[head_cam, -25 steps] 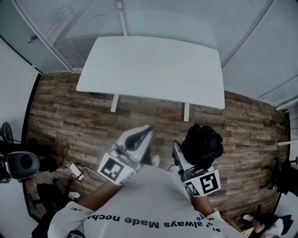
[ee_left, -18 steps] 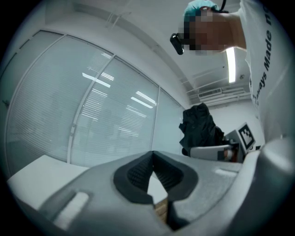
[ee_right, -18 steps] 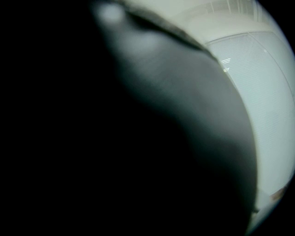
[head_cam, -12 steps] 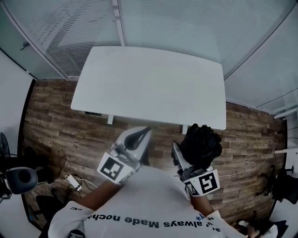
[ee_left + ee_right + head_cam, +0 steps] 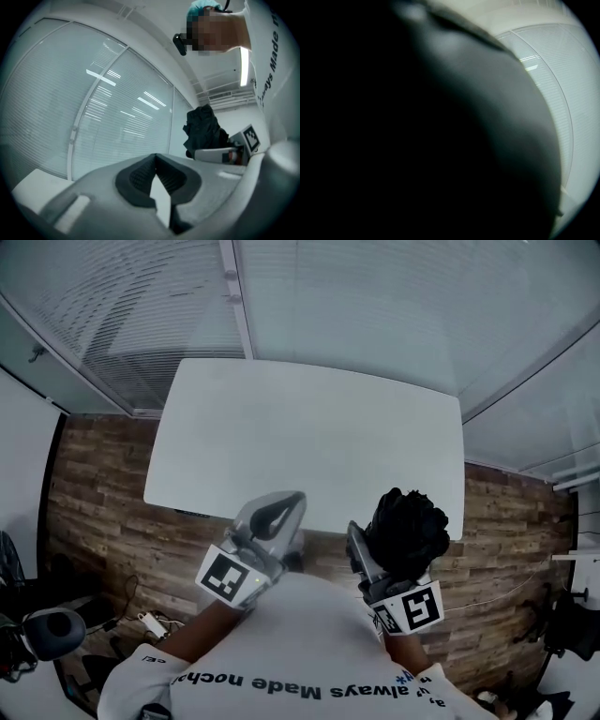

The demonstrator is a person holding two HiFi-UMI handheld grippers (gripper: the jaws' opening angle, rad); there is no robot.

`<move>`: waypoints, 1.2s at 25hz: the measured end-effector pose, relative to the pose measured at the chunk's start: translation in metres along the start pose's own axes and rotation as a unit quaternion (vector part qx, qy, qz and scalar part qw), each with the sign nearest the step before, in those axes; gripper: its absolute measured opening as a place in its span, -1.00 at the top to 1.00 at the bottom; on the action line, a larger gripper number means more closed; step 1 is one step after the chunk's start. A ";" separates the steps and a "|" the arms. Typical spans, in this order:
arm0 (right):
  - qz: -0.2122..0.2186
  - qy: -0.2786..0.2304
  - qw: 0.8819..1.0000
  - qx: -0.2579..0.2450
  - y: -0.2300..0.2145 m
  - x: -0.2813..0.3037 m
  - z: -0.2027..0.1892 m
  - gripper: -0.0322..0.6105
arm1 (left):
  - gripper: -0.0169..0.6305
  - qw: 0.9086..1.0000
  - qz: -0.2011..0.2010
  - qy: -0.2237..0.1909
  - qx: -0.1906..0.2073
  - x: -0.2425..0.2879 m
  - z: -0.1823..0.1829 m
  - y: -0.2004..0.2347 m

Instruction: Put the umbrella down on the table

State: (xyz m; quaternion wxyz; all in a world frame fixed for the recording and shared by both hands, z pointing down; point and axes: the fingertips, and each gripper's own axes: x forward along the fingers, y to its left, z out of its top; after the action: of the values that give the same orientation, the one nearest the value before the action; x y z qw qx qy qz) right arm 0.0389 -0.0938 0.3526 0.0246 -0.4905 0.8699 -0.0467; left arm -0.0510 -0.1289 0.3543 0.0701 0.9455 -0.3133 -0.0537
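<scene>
Item: umbrella [image 5: 406, 531], black, folded in a bunch, carried at the near edge of the table [image 5: 309, 437], not yet on it.
Right gripper [image 5: 382, 547]: jaws wide, clamped round the bunch.
Left gripper [image 5: 291, 502]: jaws pressed together, empty.
Handling: carry it well over the tabletop and lower it until it rests before letting go.
</scene>
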 end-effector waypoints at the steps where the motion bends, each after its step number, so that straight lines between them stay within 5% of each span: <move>1: 0.000 0.000 1.000 0.000 -0.005 0.011 0.001 0.16 | 0.94 1.000 0.000 0.000 0.000 0.005 0.002 0.010; 13: -0.011 0.001 1.000 -0.002 -0.048 0.080 0.002 0.16 | 0.94 1.000 -0.009 0.001 -0.005 0.056 0.004 0.074; 30: 0.000 -0.001 1.000 -0.007 -0.116 0.061 0.018 0.16 | 0.94 1.000 0.007 0.001 0.001 0.120 0.006 0.051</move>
State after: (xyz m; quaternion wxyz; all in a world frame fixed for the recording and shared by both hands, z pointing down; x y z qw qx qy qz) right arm 0.1079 -0.2071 0.3474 0.0222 -0.4906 0.8701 -0.0402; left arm 0.0143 -0.2421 0.3500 0.0697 0.9434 -0.3202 -0.0518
